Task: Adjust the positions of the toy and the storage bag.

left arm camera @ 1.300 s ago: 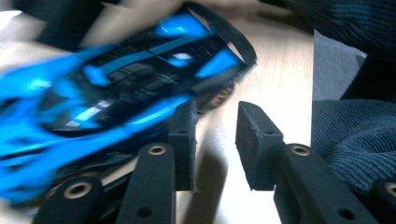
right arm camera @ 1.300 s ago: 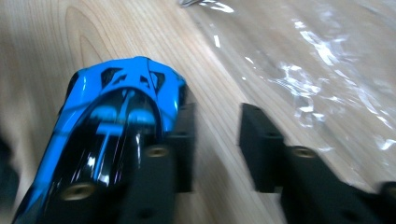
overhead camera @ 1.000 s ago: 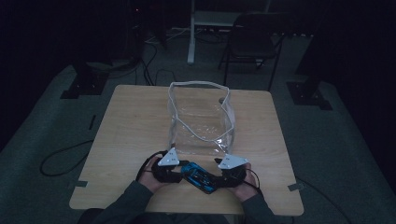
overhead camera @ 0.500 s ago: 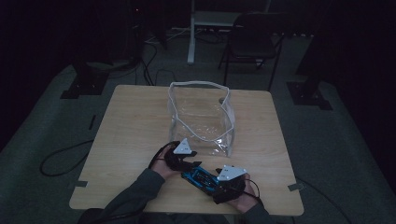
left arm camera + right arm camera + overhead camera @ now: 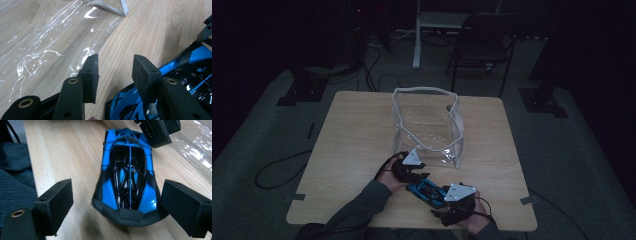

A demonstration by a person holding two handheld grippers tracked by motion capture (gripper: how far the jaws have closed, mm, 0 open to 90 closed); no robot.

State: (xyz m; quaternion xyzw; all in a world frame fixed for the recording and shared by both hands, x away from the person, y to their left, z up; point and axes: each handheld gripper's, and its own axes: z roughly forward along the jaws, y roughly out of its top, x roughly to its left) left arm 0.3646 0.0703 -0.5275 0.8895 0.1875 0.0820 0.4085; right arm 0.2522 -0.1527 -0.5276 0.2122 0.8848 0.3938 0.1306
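A blue and black toy car (image 5: 427, 190) lies on the wooden table (image 5: 357, 135) near its front edge, just in front of a clear plastic bag (image 5: 427, 125) with white trim that stands open-topped. My right gripper (image 5: 443, 199) sits behind the car's tail. In the right gripper view, its jaws (image 5: 117, 197) have just been opening and straddle the car (image 5: 128, 172) without touching it. My left gripper (image 5: 418, 172) is at the car's other end, beside the bag's foot. Its jaws (image 5: 115, 67) have just been closing; bare wood shows between the pads, with the car (image 5: 130, 105) low beneath them.
The bag's wall (image 5: 45, 37) lies close to the left of my left gripper. A dark sleeve (image 5: 12, 170) rests on the table beside the right gripper. Behind the table stand a chair (image 5: 482, 45) and a desk leg (image 5: 417, 35); a cable (image 5: 277, 170) lies on the floor at left.
The right gripper has drawn back toward the table's near edge. The left gripper has shifted right, toward the bag's foot. The car stays about where it was.
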